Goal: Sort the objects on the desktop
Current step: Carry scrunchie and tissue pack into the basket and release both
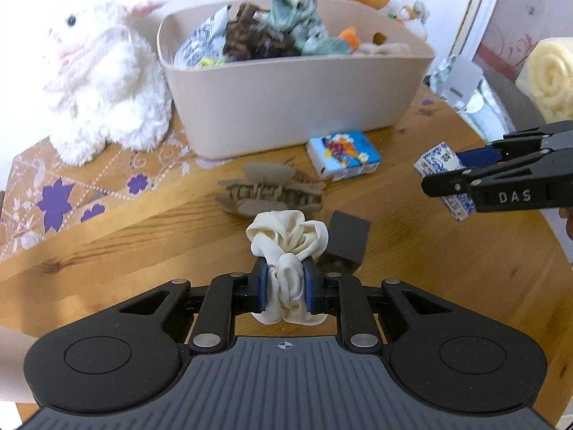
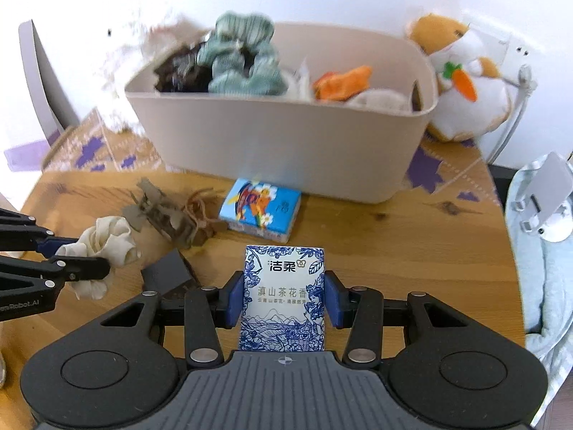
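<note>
Cream scrunchie (image 1: 286,251) is clamped between the left gripper (image 1: 285,283) fingers, lifted above the counter (image 1: 143,243), near of the beige bin (image 1: 293,107). Blue-and-white tissue pack (image 2: 283,297) is pinched by the right gripper (image 2: 283,299), its long axis running along the fingers, top pointing far toward the bin. Both should be carried clear over the near rim before release; the heaped contents leave little room.

Counted across both views: two tissue packs (image 2: 284,297) (image 2: 260,209), one cream scrunchie (image 1: 286,240), one tan hair claw (image 1: 266,188), one dark cube (image 1: 348,238), one beige bin (image 1: 297,96), two plush toys (image 1: 96,82) (image 2: 465,75), two grippers (image 1: 285,283) (image 2: 283,297).
</note>
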`<state>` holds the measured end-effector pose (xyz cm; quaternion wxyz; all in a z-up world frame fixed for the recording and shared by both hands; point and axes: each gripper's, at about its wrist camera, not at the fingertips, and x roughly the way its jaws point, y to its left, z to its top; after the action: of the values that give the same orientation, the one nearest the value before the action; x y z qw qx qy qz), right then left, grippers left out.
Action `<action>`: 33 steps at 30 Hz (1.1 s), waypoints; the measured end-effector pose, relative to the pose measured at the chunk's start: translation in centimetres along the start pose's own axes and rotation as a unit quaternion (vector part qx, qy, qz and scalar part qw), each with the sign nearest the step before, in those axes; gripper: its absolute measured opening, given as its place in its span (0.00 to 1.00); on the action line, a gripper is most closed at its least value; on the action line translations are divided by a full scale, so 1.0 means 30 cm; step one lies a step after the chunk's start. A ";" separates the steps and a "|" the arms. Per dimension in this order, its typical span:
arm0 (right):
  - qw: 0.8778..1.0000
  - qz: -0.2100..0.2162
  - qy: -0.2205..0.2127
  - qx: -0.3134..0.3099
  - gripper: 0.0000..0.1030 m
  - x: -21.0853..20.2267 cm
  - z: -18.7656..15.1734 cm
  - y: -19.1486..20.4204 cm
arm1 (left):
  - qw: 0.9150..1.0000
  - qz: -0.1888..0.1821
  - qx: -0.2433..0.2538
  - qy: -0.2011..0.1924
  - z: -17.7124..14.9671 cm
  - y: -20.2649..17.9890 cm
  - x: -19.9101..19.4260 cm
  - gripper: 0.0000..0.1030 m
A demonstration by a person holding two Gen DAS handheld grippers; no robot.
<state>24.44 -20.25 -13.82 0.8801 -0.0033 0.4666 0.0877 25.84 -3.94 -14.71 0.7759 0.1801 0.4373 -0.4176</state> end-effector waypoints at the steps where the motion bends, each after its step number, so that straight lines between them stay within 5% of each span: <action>1: 1.000 0.000 -0.006 0.000 0.41 -0.021 0.003 -0.006 | 1.000 -0.003 0.001 -0.003 0.004 -0.003 -0.011 0.18; 17: 0.994 0.014 -0.109 -0.008 0.41 -0.278 0.139 -0.048 | 0.995 -0.024 0.015 -0.092 0.170 0.014 -0.223 0.18; 33: 0.983 -0.041 -0.179 -0.006 0.41 -0.235 0.417 -0.126 | 0.979 0.043 0.025 -0.196 0.536 -0.007 -0.205 0.18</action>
<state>31.42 -23.93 -1.25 0.9522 -0.0122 0.3004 0.0537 32.52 -11.41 -0.69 0.8591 0.1326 0.2577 -0.4219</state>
